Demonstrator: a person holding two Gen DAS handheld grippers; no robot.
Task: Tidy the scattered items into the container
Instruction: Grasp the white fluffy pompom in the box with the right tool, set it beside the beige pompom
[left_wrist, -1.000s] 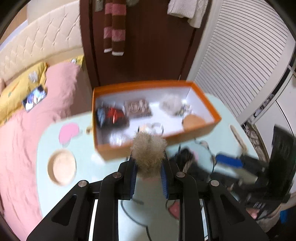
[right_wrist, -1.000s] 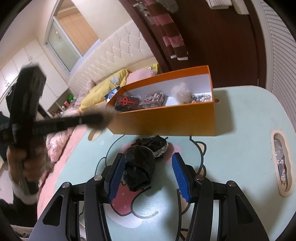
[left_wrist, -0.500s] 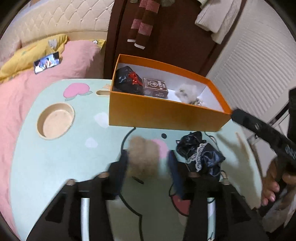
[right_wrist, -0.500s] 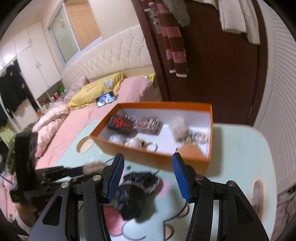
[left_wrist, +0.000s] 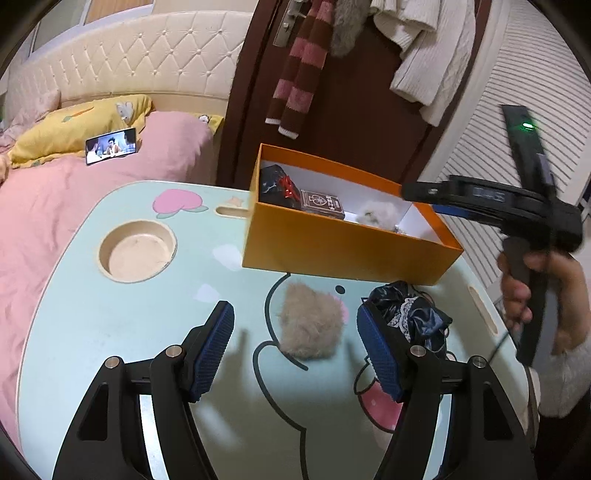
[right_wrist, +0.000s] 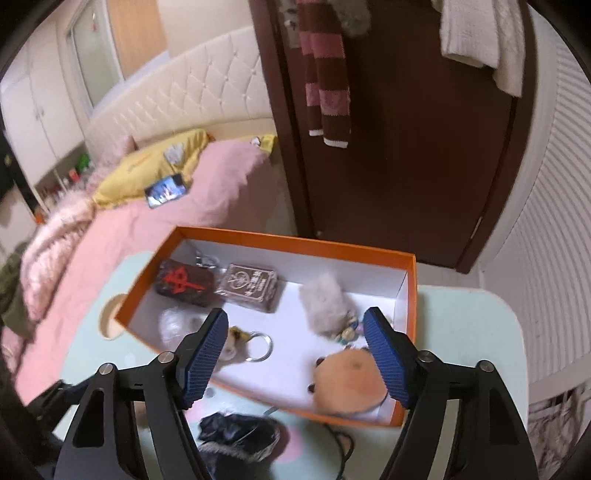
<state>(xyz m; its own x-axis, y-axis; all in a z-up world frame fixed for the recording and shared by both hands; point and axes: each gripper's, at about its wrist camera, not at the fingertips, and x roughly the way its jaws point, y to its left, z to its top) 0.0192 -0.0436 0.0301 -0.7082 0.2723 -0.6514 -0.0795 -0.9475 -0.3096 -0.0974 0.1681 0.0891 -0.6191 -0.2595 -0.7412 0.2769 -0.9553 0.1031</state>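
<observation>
Hovering over the table (left_wrist: 110, 314), the left gripper (left_wrist: 295, 347) has just been opening; its jaws stand wide around the tan pompom (left_wrist: 309, 325), pads clear of it. The pompom lies loose on the table, at six o'clock from the orange box (left_wrist: 347, 251). The black pouch (left_wrist: 410, 314) sits at its three o'clock. The right gripper (right_wrist: 295, 354), jaws also just opened and empty, hangs above the box. Best to centre on the pompom, close gently, then lift it clear of the near wall.

A tan fluffy pompom (left_wrist: 309, 325) lies between the left tongs (left_wrist: 295, 347), untouched; black lacy pouch (left_wrist: 406, 314) beside them; orange box (left_wrist: 343, 247) beyond.
</observation>
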